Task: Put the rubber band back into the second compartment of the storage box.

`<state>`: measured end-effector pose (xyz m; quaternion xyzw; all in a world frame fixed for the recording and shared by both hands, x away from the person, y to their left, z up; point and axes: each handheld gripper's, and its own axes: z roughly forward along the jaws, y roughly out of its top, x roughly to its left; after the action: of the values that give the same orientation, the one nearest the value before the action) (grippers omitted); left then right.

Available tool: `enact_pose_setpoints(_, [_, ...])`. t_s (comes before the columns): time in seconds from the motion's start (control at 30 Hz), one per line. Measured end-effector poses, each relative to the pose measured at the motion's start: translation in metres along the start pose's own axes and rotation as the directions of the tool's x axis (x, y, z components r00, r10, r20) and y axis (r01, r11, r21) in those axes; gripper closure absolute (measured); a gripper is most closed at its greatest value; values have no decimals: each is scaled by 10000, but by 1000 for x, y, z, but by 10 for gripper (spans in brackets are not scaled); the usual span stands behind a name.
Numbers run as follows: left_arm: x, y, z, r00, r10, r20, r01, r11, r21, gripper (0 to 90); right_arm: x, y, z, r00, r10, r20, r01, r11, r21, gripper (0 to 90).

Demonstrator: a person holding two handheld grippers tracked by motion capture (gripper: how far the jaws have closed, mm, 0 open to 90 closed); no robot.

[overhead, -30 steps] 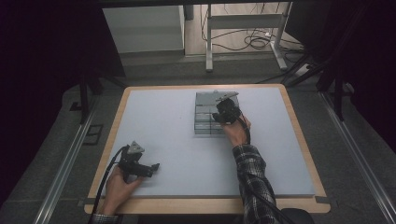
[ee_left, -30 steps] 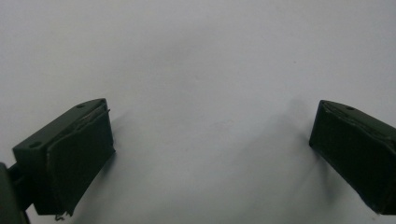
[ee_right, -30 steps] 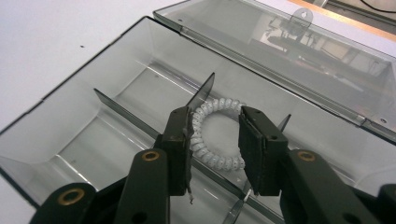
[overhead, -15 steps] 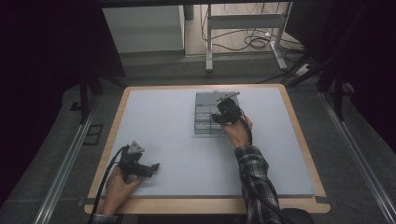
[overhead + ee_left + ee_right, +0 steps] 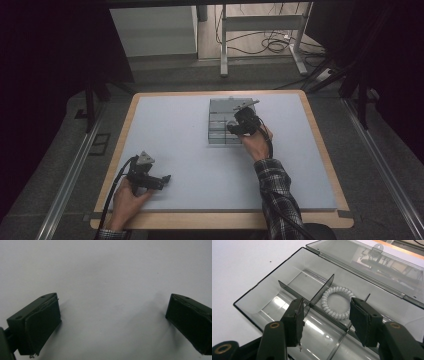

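A clear grey compartment box (image 5: 220, 125) sits at the table's far middle with its lid (image 5: 372, 262) folded back. A white coiled hair tie (image 5: 337, 302) lies in one compartment beside a divider (image 5: 322, 290). My right gripper (image 5: 234, 128) hovers over the box. In the right gripper view its jaws (image 5: 327, 315) stand apart and have just been opening. The hair tie lies beyond the gap and neither pad touches it. My left gripper (image 5: 161, 179) rests near the table's front left, open (image 5: 112, 315) over the bare surface with nothing between its pads.
The white table top (image 5: 175, 130) has a wooden rim (image 5: 220, 220). Beyond the far edge stand a grey cabinet (image 5: 150, 30) and a metal frame (image 5: 260, 25) with cables on the floor. Rails run along both sides of the table.
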<state>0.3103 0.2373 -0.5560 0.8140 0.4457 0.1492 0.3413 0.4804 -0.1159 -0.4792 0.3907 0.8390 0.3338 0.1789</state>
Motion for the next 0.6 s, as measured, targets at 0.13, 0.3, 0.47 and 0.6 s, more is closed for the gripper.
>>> enact_pose_setpoints(0.13, [0,0,0,10000,-2,-2,2,10000,-2,0,1,-1,-4,10000,-38,-57,38,10000,-1,429])
enact_pose_setpoints(0.3, [0,0,0,10000,-5,-2,5,10000,-3,0,2,-3,-8,9999,-28,-131,27,10000,-25,414])
enact_pose_setpoints(0.47, [0,0,0,10000,-2,-2,2,10000,0,0,3,-4,-13,9998,-105,-196,104,9999,-44,391])
enact_pose_setpoints(0.6, [0,0,0,10000,-3,-2,3,10000,0,0,4,-6,-17,9996,-173,-241,171,9998,-94,370])
